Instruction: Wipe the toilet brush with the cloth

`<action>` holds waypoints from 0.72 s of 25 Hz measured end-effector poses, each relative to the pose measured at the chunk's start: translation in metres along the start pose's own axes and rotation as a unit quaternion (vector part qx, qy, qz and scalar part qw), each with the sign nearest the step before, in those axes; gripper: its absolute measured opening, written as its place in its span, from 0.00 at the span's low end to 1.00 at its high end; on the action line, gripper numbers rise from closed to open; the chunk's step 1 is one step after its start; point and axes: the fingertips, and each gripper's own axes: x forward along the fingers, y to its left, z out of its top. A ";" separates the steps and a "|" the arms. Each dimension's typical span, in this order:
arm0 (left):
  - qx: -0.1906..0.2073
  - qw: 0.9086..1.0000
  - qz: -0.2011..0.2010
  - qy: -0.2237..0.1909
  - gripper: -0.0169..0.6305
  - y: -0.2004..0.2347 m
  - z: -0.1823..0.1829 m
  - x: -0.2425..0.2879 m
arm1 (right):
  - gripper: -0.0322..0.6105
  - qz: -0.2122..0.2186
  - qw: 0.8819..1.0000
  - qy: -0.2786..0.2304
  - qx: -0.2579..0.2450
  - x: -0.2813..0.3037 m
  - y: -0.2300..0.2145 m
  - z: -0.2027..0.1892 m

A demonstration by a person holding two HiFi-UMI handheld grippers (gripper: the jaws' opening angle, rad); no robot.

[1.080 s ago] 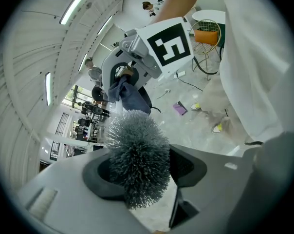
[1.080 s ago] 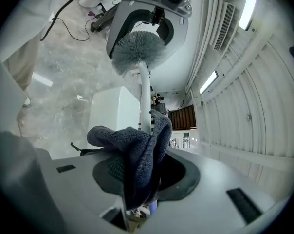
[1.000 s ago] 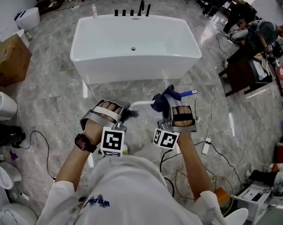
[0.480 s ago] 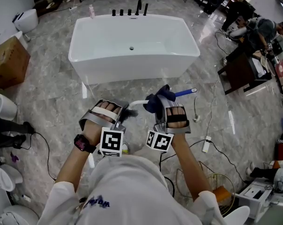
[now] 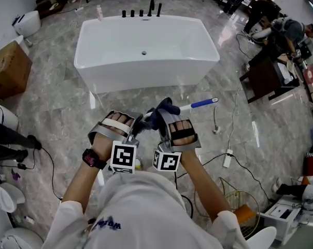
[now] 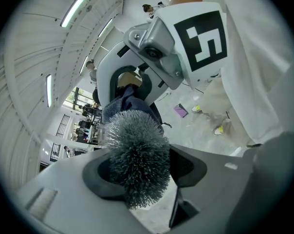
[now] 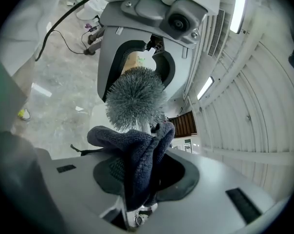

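**Head view.** The person holds both tools close in front of the chest, above a marble floor [image 5: 63,108]. The toilet brush [image 5: 191,106] lies nearly level. Its long axis runs from the bristle head at the left gripper [image 5: 137,123] up and to the right, ending in a blue grip that hangs free. The right gripper [image 5: 163,119] sits just beside the left one, and its dark blue cloth [image 5: 162,109] is bunched round the white shaft next to the bristles. The right hand is therefore the one on the part to be wiped, and almost the whole shaft lies to its right.

**Left gripper view.** The grey bristle head fills the gap between the two dark pads, and the jaws are clamped on it, so this hand carries the brush. Past the bristles the cloth shows directly ahead, touching the head, with the right gripper's body and marker cube behind it.

**Right gripper view.** A fold of the cloth is pinched between the jaws, which have just closed a little further on it. The rest of the cloth drapes forward over the neck of the brush. The bristle head stands straight ahead of the fingertips, just beyond the cloth, and the left gripper is behind it.

The coming stroke likely runs along the shaft axis, either away from the left gripper toward the blue end or forward onto the bristles.
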 end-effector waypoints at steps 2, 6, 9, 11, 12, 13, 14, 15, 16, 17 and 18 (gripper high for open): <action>-0.002 1.000 0.002 -0.002 0.40 -0.001 -0.004 0.000 | 0.24 0.000 1.000 0.007 0.001 0.002 0.000 -0.004; -0.004 1.000 0.009 -0.005 0.40 -0.005 -0.004 0.004 | 0.24 0.004 1.000 0.026 0.002 0.003 0.004 -0.017; 0.002 1.000 0.015 -0.003 0.40 -0.001 0.001 0.006 | 0.24 0.004 0.999 0.037 0.000 0.003 0.001 -0.033; 0.006 1.000 0.017 -0.003 0.40 0.000 0.002 0.007 | 0.24 0.004 0.999 0.045 0.001 0.003 0.000 -0.045; 0.007 1.000 0.018 -0.005 0.40 0.001 0.002 0.007 | 0.24 0.004 0.999 0.049 0.003 0.004 0.000 -0.052; 0.005 1.000 0.019 -0.007 0.40 0.000 0.002 0.008 | 0.24 0.003 0.998 0.055 0.004 0.005 -0.001 -0.059; 0.003 1.000 0.021 -0.008 0.40 -0.001 0.000 0.008 | 0.24 0.002 0.998 0.061 0.005 0.005 -0.001 -0.066; 0.004 1.000 0.023 -0.006 0.40 -0.002 -0.003 0.008 | 0.24 0.002 0.998 0.068 0.006 0.006 -0.002 -0.073; 0.006 1.000 0.025 -0.003 0.40 -0.003 -0.007 0.008 | 0.24 0.002 0.997 0.075 0.006 0.007 -0.004 -0.079; 0.006 1.000 0.027 -0.001 0.40 -0.004 -0.010 0.008 | 0.24 0.001 0.997 0.080 0.005 0.008 -0.005 -0.085; 0.007 1.000 0.028 0.001 0.40 -0.005 -0.013 0.007 | 0.24 0.001 0.996 0.085 0.005 0.009 -0.007 -0.091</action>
